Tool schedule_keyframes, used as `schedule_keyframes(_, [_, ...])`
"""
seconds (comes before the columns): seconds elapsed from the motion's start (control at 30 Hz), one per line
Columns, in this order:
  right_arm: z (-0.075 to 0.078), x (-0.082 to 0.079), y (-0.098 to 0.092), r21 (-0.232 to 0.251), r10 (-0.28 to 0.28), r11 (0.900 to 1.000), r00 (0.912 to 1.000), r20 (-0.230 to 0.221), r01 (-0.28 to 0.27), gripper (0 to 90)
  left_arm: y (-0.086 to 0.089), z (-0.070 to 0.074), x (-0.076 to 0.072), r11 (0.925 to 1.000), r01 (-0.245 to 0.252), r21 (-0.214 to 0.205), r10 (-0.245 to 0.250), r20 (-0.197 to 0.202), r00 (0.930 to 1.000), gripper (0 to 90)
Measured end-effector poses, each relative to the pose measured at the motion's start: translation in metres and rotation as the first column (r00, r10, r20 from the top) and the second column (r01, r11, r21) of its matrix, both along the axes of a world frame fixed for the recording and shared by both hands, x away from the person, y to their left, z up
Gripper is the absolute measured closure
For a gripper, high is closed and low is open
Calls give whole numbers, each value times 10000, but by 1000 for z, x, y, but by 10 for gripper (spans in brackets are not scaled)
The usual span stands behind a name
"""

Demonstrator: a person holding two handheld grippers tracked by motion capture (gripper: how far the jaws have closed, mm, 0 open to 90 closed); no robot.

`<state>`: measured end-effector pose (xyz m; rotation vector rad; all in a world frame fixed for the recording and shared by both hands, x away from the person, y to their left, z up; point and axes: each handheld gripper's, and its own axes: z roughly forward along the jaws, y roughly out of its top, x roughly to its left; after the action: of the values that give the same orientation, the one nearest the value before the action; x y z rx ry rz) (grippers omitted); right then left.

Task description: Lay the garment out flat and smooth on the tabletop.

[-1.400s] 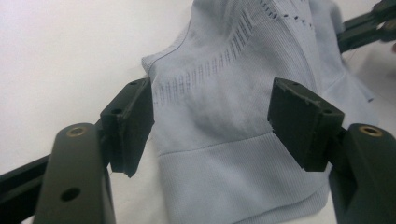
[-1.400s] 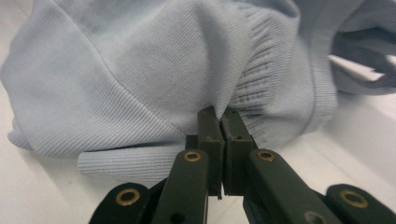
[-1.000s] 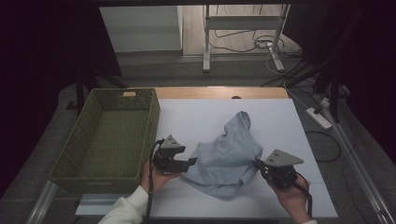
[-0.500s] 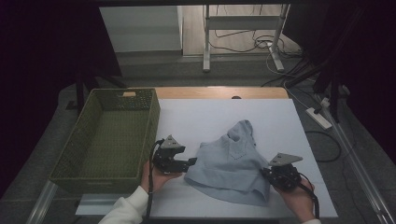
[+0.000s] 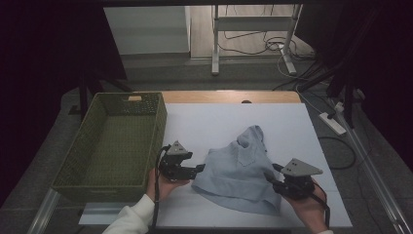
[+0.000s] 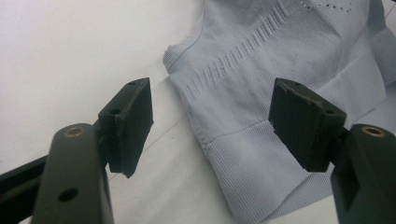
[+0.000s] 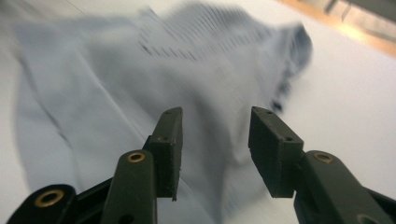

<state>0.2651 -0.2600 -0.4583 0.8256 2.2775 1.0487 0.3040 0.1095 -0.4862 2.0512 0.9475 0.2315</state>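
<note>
On the white table top (image 5: 214, 122) a crumpled pale blue knitted sweater (image 5: 241, 173) lies between the two hand-held grippers; the left gripper (image 5: 197, 170) sits at the garment's left edge, its jaws apart with the ribbed hem (image 6: 252, 158) between them, unpinched; the right gripper (image 5: 269, 178) has just been opening at the sweater's right side, its pads (image 7: 170, 144) clear of the cloth; a green woven basket (image 5: 109, 141) stands just left of the left gripper.
</note>
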Motion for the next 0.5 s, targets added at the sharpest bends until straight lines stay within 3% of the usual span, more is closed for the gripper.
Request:
schedule_keyframes(0.07, [2, -2, 10, 132, 377, 9992, 9993, 53, -378, 517, 0, 0, 0, 10000, -7, 2, 7, 24, 10000, 306])
schedule_keyframes(0.27, [-9, -1, 43, 511, 1427, 9887, 9891, -370, -1408, 470, 1, 2, 1, 10000, -63, -72, 63, 68, 10000, 301])
schedule_keyframes(0.5, [-22, -1, 78, 282, 2244, 9743, 9737, -385, -2234, 422, 2, 4, 0, 9998, -121, -147, 124, 191, 9997, 300])
